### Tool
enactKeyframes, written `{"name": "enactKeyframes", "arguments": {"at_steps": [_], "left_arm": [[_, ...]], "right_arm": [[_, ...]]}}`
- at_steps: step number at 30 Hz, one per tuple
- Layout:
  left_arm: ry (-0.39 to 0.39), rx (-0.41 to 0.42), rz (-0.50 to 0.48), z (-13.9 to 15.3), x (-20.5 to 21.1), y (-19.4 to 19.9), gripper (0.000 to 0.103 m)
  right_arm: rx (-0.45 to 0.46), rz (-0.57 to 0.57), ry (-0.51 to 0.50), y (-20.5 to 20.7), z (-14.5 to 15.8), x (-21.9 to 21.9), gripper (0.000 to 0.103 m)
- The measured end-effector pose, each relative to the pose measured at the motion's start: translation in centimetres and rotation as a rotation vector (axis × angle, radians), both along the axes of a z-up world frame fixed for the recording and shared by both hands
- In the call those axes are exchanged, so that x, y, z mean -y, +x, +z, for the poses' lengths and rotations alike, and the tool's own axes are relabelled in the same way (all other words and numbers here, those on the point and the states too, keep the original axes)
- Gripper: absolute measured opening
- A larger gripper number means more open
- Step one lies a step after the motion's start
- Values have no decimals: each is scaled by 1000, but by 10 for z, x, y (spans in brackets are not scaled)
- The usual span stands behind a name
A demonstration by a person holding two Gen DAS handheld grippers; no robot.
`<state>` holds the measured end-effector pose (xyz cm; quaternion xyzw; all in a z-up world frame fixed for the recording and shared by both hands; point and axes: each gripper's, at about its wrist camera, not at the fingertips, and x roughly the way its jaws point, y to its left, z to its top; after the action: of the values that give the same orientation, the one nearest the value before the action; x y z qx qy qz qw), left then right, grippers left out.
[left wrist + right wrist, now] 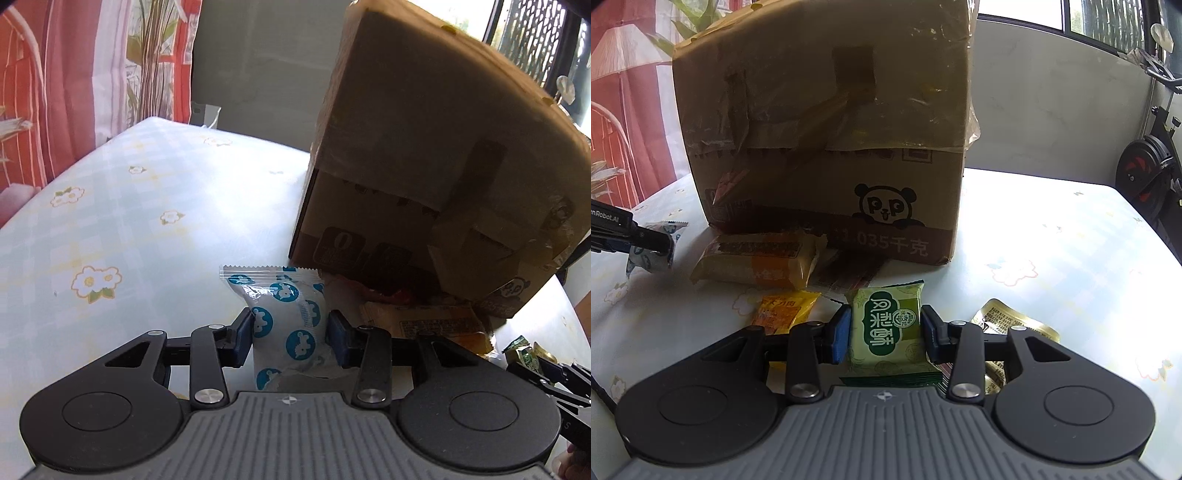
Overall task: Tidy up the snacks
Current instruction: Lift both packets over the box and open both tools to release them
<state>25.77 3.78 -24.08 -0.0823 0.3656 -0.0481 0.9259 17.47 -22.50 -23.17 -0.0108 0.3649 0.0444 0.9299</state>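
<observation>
While the left gripper (290,332) pinched one blue-dotted packet (288,325), the right gripper (884,334) squeezed one green packet (886,328); the box (827,129) read "1.035千克".

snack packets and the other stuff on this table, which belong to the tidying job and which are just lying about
Part of the job:
- white packet with blue circles, in the left gripper
- green packet, in the right gripper
- long yellow packet
- small orange packet
- gold foil packet
- brown cardboard box

Lying about:
- floral tablecloth
- exercise bike
- red curtain
</observation>
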Motion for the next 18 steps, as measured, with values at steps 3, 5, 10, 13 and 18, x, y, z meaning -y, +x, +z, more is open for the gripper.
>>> {"name": "enactKeyframes", "arguments": {"at_steps": [3, 5, 10, 13, 18], "left_arm": [[-16, 41, -13, 11, 0, -4, 45], [-18, 68, -23, 18, 2, -6, 45], [-3, 188, -49, 51, 3, -13, 45], [40, 289, -75, 75, 9, -15, 45], [90, 422, -109, 123, 28, -9, 45]], "right_arm": [[17, -12, 13, -4, 3, 3, 42], [35, -36, 35, -8, 8, 7, 42], [106, -89, 66, -15, 31, 20, 42], [186, -94, 82, -15, 58, 28, 42], [353, -71, 95, -7, 112, 30, 42]]}}
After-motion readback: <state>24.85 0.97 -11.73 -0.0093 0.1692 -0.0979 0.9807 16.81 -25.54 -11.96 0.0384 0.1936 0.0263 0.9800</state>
